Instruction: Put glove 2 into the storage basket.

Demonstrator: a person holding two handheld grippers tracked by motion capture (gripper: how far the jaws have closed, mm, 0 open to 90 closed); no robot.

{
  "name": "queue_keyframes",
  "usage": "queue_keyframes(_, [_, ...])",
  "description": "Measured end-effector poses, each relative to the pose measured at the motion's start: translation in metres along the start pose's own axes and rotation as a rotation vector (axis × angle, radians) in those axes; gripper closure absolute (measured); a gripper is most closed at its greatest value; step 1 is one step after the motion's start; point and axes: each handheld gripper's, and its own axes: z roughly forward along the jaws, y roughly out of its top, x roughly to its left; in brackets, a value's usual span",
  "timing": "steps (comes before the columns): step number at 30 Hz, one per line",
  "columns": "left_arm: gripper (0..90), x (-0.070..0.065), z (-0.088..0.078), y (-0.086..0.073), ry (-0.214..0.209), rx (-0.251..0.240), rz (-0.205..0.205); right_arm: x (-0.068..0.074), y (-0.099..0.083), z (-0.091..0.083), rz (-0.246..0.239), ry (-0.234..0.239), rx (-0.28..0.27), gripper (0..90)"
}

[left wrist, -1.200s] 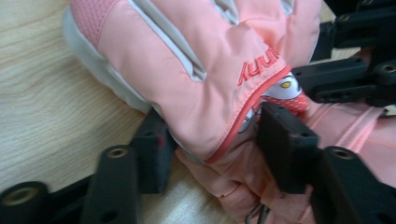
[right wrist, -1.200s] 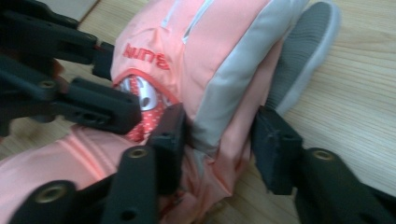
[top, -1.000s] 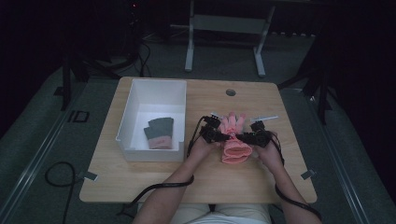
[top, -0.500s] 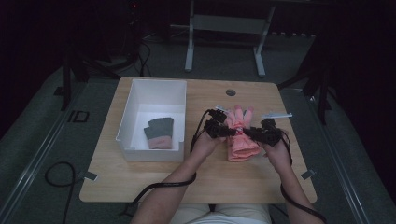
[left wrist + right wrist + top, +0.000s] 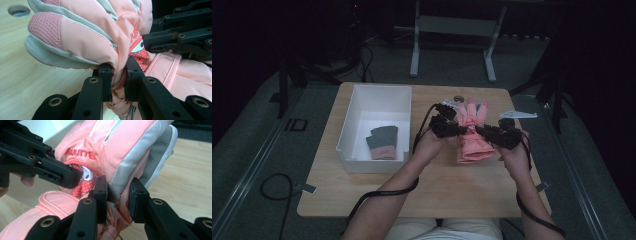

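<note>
A pink glove (image 5: 473,134) sits right of centre in the high view, above the table (image 5: 447,190), held between both grippers. The left gripper (image 5: 447,125) pinches it from the left, its jaws clamped tight on a fold of fabric near the wrist, seen low in the middle of the left gripper view (image 5: 117,75). The right gripper (image 5: 499,136) grips the opposite edge, its jaws pressed on the glove's grey-trimmed side (image 5: 117,192). A white bin (image 5: 374,125) stands at the left of the table with a dark glove (image 5: 383,142) lying in it.
</note>
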Motion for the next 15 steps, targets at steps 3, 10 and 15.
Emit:
queue_keyframes(3, [78.7,-0.001,-0.012,0.005,0.009,-0.008,0.016,0.006,0.009,-0.004,-0.011,0.009,-0.02,71.3])
queue_keyframes(10, [78.8,0.0,-0.038,0.012,0.038,-0.013,0.036,0.022,0.026,-0.004,-0.032,0.025,-0.045,71.3])
queue_keyframes(15, [78.8,0.005,-0.058,0.015,0.059,-0.011,0.044,0.036,0.039,0.0,-0.05,0.033,-0.054,71.4])
